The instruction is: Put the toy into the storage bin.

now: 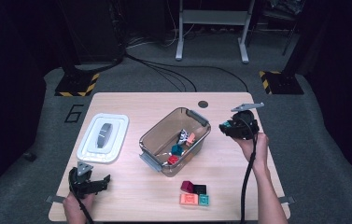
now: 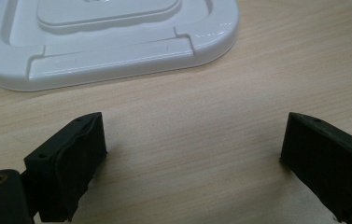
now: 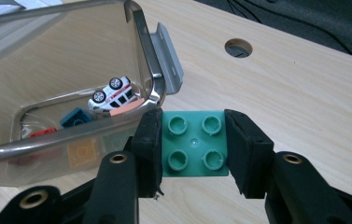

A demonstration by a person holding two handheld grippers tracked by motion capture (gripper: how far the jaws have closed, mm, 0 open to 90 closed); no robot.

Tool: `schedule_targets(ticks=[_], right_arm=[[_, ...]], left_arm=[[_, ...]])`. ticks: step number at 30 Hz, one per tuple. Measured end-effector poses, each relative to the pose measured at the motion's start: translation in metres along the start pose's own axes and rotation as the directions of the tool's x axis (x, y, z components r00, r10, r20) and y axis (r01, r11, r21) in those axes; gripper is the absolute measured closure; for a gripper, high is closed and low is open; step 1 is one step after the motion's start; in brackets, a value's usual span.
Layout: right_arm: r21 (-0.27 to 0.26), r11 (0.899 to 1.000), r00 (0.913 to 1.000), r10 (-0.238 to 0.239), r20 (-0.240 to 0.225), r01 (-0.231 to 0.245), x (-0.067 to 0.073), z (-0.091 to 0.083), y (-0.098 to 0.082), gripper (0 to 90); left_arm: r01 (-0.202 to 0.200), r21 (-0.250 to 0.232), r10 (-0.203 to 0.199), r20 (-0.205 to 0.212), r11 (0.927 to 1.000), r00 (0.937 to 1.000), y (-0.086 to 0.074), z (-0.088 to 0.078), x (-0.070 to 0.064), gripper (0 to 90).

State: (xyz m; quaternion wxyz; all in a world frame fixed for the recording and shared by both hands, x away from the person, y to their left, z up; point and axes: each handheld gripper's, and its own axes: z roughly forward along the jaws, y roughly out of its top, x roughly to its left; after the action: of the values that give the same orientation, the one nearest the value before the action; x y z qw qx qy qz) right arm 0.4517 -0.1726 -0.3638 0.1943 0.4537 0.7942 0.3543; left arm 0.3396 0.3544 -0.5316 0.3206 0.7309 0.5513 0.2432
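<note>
My right gripper (image 3: 193, 144) has its jaws clamped on a green four-stud plastic brick (image 3: 193, 142) beside the clear plastic bin (image 3: 146, 84), while my left gripper (image 2: 192, 158) jaws stand wide over the wooden worktop (image 2: 201, 116).

You can see a white lid (image 1: 102, 138) lying flat on the left and four blocks (image 1: 193, 193) near you.
</note>
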Motion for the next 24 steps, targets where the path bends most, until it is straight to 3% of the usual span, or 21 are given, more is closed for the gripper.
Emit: schedule_targets(ticks=[8, 9, 24], right_arm=[[-0.018, 0.999, 0.9995, -0.03, 0.0, 0.03, 0.004, -0.005, 0.016, 58.6], [-0.015, 1.0, 0.9998, -0.018, -0.002, 0.018, 0.006, -0.005, 0.018, 58.6], [-0.022, 0.997, 0.9957, -0.081, -0.044, 0.081, 0.032, 0.005, 0.04, 58.5]], left_arm=[[0.0, 0.0, 0.0, 0.0, 1.0, 1.0, 0.0, 0.0, 0.0, 6.5], [-0.001, -0.001, 0.001, -0.001, 1.0, 1.0, 0.0, 0.0, 0.0, 6.5], [-0.001, 0.0, 0.001, 0.0, 1.0, 1.0, 0.0, 0.0, 0.0, 6.5]])
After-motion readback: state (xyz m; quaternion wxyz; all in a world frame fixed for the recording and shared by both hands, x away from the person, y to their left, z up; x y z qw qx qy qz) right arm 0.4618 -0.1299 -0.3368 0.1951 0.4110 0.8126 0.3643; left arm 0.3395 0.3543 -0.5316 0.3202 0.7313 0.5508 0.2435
